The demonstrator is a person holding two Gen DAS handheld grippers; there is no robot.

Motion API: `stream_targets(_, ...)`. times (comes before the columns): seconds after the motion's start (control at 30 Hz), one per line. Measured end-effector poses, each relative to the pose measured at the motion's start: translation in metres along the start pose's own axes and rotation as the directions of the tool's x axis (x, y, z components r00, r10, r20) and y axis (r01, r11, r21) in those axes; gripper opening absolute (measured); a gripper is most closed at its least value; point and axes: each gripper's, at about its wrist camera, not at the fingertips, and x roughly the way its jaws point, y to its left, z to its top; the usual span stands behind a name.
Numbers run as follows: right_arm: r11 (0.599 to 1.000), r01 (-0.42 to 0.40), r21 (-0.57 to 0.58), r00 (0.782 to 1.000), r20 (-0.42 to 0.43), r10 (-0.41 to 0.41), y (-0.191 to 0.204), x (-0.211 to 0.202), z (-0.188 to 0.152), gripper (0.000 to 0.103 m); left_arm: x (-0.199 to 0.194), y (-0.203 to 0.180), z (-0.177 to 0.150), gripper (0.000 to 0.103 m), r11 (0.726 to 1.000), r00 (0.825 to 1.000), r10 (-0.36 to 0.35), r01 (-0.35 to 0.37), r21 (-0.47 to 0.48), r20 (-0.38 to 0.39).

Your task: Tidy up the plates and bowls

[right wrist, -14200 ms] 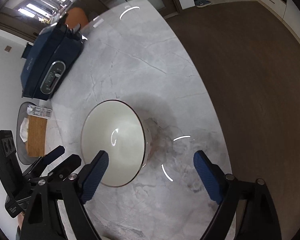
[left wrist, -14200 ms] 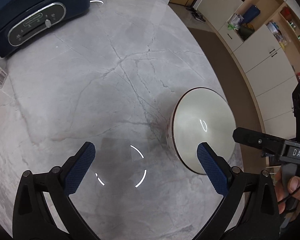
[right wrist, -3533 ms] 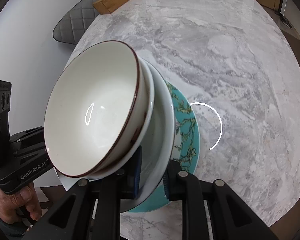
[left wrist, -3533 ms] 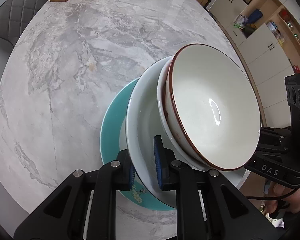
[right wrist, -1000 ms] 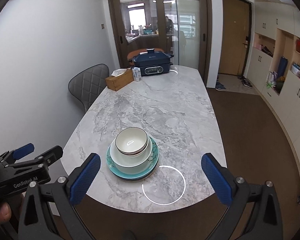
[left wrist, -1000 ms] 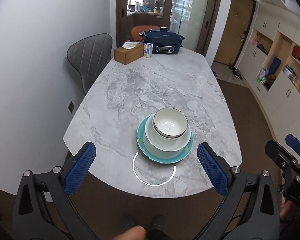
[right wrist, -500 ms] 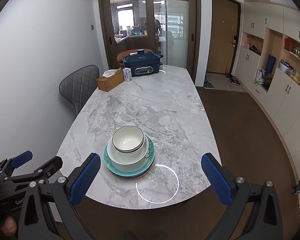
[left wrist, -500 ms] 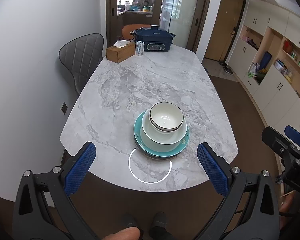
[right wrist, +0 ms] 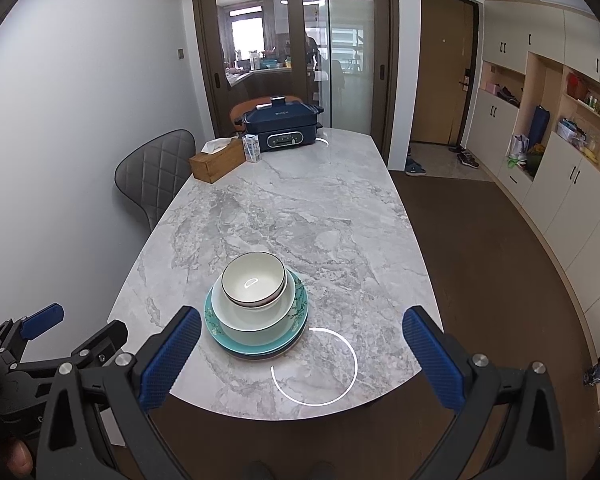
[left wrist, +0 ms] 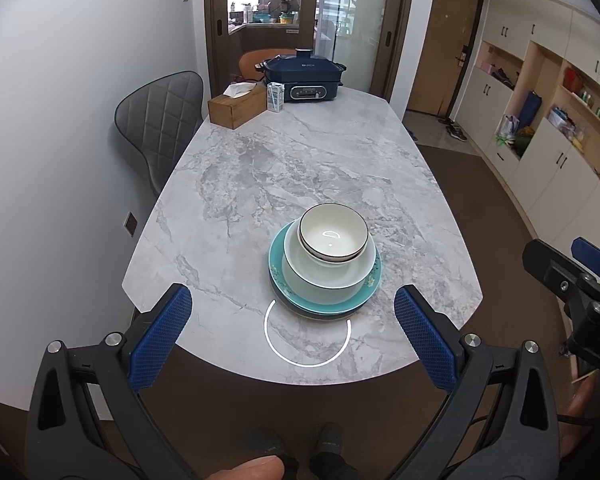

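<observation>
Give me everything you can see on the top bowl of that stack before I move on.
The top bowl is small, round and white with a thin dark rim line, glossy like glazed ceramic, and empty; a ceiling light glints inside it. It sits upright, nested in a near-identical bowl, inside a wider pale bowl on a teal floral plate, near the marble table's near end. Neither pair of tongs touches it.
</observation>
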Motion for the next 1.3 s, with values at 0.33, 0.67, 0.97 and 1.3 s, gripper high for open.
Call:
stream_targets(0.33, 1.0, 0.0, 0.0, 1.0, -0.001, 0.0, 0.0, 0.001, 0.0, 0.103, 0.004, -0.001, 0.003, 0.103, 1.0, 1.0, -0.012, 0.012, -0.009, 0.005)
stream_targets(0.67, 1.0, -0.001, -0.003, 1.0, -0.003, 0.001, -0.001, 0.003, 0.002, 0.103, 0.009, 0.003, 0.006, 0.103, 1.0, 1.0, -0.01, 0.01, -0.005, 0.004)
stream_targets(0.97, 1.0, -0.001, -0.004, 1.0, -0.003, 0.001, -0.001, 0.003, 0.003, 0.103, 0.01, 0.001, 0.006, 0.103, 1.0, 1.0, -0.007, 0.007, -0.01, 0.005)
stream_targets(1.3, 1.0, -0.003, -0.007, 1.0, -0.006, 0.003, -0.002, 0.005, 0.004, 0.103, 0.01, -0.002, 0.006, 0.103, 1.0, 1.0, -0.001, 0.001, -0.018, 0.007)
